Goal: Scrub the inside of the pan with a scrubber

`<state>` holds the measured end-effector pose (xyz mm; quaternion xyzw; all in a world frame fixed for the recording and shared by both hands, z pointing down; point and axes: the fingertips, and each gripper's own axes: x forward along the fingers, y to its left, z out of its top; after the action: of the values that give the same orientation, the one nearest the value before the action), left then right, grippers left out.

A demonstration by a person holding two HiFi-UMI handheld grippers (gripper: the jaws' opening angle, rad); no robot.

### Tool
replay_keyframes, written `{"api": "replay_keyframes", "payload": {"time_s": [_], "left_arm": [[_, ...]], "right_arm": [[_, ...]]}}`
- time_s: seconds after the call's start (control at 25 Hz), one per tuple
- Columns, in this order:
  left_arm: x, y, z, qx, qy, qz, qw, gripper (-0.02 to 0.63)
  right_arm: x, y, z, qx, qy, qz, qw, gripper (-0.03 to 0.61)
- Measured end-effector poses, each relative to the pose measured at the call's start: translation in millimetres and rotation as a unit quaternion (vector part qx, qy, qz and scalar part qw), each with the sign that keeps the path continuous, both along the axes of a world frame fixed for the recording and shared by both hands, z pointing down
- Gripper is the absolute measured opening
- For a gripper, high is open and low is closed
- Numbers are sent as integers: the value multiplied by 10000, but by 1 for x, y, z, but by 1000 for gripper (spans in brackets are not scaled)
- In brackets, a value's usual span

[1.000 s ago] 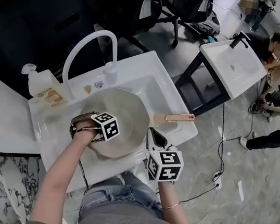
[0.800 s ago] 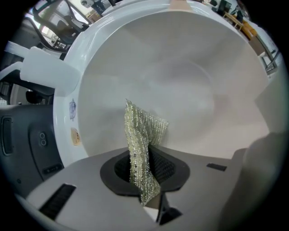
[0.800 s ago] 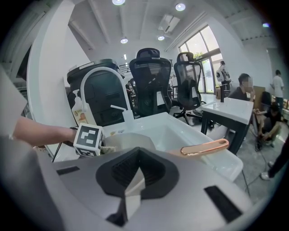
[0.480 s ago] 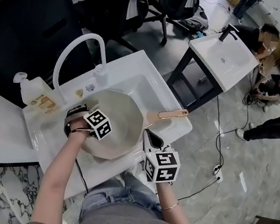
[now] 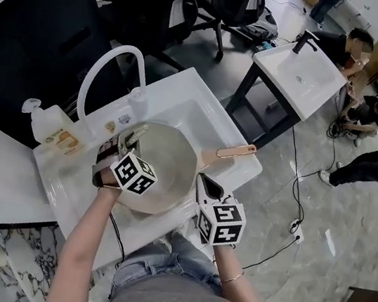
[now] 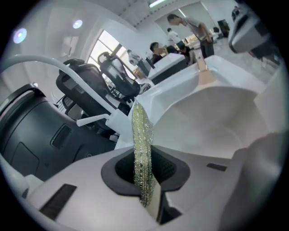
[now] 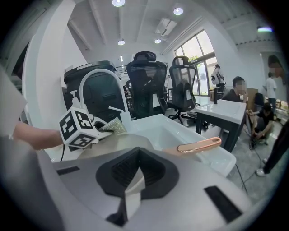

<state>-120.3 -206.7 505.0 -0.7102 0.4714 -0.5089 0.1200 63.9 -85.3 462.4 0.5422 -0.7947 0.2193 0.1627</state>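
Observation:
A round grey pan (image 5: 165, 168) with a copper handle (image 5: 236, 151) lies in the white sink (image 5: 200, 106). My left gripper (image 5: 129, 139) is over the pan's far left edge, shut on a glittery green-silver scrubber (image 5: 135, 133). In the left gripper view the scrubber (image 6: 141, 135) stands upright between the jaws, with the pan's inside (image 6: 212, 122) to its right. My right gripper (image 5: 206, 183) sits at the pan's near right edge, below the handle. Its jaws are shut, and nothing shows between them in the right gripper view, where the pan (image 7: 115, 143) lies beyond the right gripper (image 7: 135, 185).
A white arched tap (image 5: 117, 64) rises behind the pan, with a soap bottle (image 5: 54, 129) to its left. A second white basin on a black frame (image 5: 300, 75) stands to the right. Office chairs (image 5: 234, 1) and several people are beyond it.
My left gripper has turned from the pan's left rim, so its jaws and the scrubber now point toward the tap. The right gripper has stayed put.

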Motion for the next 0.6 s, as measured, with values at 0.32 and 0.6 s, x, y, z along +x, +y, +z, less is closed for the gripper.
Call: {"api": "replay_keyframes", "payload": {"time_s": [0.32,0.6], "left_arm": [[20,30,-28,-184,2032,-137,9789,60],[27,57,-55,-262,3365,-150,9412,60]], "right_arm": [[-18,3,-11,251,-74,-13,9997,11],[-31,12,-23,477,-150,-38,9987,11]]}}
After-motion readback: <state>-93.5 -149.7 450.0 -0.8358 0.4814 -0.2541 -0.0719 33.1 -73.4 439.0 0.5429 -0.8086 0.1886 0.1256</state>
